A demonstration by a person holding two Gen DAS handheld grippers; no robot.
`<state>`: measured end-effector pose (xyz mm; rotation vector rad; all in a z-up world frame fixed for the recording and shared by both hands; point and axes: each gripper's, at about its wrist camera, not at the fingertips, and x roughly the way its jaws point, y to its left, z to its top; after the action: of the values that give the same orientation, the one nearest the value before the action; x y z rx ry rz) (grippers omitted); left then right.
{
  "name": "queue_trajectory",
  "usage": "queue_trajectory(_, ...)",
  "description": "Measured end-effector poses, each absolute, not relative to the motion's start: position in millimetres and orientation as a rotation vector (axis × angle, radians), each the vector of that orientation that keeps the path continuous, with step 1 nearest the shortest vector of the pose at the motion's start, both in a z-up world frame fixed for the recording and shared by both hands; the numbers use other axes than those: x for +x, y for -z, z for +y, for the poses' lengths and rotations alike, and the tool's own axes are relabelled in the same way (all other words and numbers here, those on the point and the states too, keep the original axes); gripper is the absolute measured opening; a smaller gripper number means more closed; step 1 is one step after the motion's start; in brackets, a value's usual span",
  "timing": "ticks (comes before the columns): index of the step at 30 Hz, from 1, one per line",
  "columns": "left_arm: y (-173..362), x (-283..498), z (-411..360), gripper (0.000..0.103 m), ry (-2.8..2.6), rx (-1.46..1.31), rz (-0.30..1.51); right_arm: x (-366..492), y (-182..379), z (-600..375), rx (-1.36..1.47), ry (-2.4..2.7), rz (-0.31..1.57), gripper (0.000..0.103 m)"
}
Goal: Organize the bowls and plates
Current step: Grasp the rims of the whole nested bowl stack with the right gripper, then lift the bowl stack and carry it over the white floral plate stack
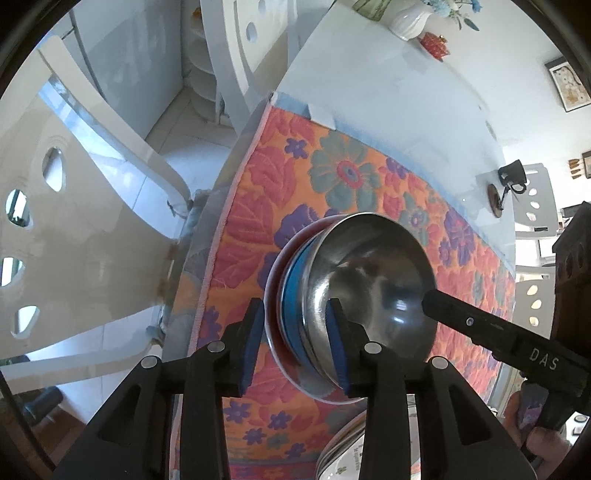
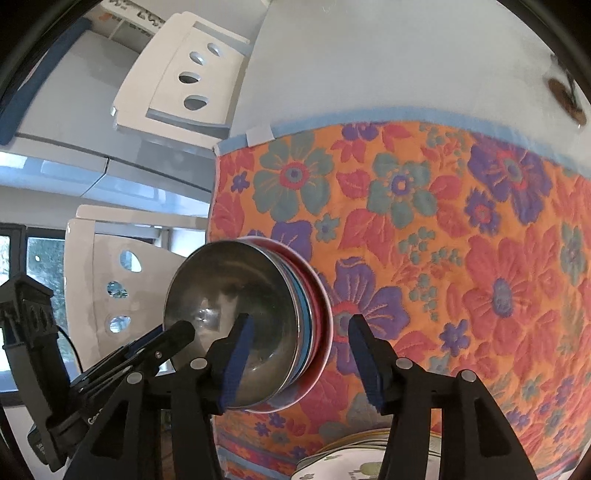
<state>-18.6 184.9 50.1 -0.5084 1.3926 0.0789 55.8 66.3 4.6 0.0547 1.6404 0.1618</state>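
On the floral mat [image 1: 314, 166] stands a stack: a steel bowl [image 1: 373, 266] on top, nested in a blue bowl [image 1: 291, 280], over a red plate [image 1: 275, 266]. My left gripper [image 1: 295, 347] points down over the stack's left rim. One pad sits inside the steel bowl and the other outside the red plate, neither pressing. In the right wrist view my right gripper [image 2: 299, 365] straddles the opposite rim of the steel bowl [image 2: 236, 295], its jaws wider, the outer pad well off the red plate [image 2: 321, 295]. Each gripper shows in the other's view.
A pile of white patterned plates [image 2: 343, 461] lies at the mat's near edge, under the grippers. White chairs [image 1: 74, 221] stand along the table's left side. A white vase [image 1: 410, 18] and a black cup [image 1: 513, 173] sit on the bare tabletop [image 1: 388, 92] beyond the mat.
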Motion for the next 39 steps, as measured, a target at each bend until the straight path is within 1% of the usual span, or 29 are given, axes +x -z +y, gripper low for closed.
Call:
queue_trajectory(13,-25,-9,187,0.032,-0.055,-0.52,1.438,51,45,54,0.181,-0.188,1.694,0.052)
queue_trajectory(19,-11,-4,188,0.035,-0.026,-0.544,1.458,56,61,56,0.24,-0.23,1.71,0.052)
queue_trajectory(26,-4,-1,191,0.039,0.014,-0.588,1.435,57,79,54,0.283,-0.243,1.72,0.051)
queue_trajectory(30,-3,1,190,0.04,0.042,-0.571,1.422,58,83,45,0.349,-0.258,1.703,0.051)
queue_trajectory(34,0,5,184,0.046,0.059,-0.55,1.399,56,83,41,0.392,-0.256,1.656,0.051)
queue_trajectory(39,-1,7,180,0.047,0.04,-0.542,1.415,49,79,41,0.391,-0.232,1.623,0.05)
